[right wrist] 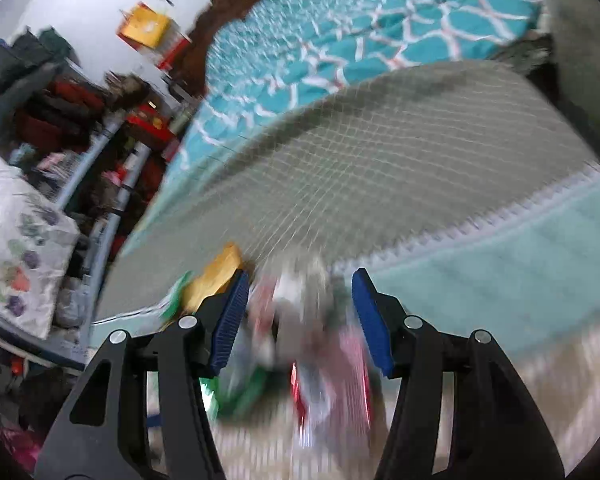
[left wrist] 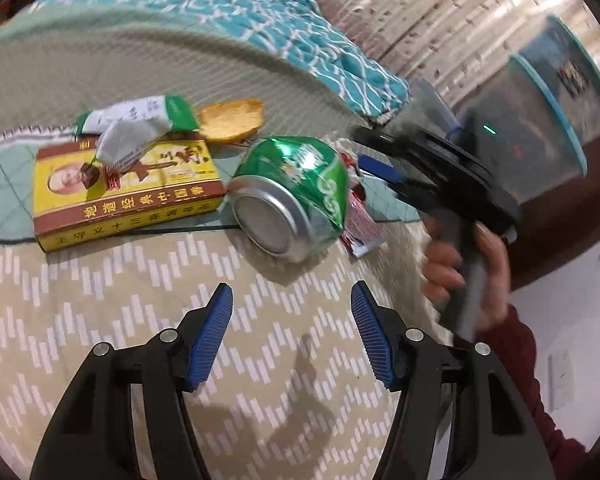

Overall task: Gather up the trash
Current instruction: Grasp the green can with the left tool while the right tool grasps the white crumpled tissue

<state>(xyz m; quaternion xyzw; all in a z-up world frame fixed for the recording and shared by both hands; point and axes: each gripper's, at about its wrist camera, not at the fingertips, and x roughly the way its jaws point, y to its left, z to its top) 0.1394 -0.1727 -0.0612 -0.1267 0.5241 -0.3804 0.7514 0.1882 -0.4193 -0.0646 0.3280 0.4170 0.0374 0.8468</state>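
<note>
Trash lies in a small heap on a bed with a zigzag-patterned blanket: a crushed green can on its side, a yellow and brown box to its left, a green and white wrapper draped over the box's far edge, and a slice of something orange-yellow just behind. A red and white wrapper pokes out from under the can's right side.

The left tongs hover near the can with their blue pads apart and nothing between them. The right tongs, held in a hand with a dark red sleeve, reach in from the right toward the red and white wrapper. In the right wrist view the pads stand apart with blurred red, white and green trash between them; whether they press on it I cannot tell. A teal patterned quilt lies beyond, and a round bin with a blue rim stands off the bed to the right.
</note>
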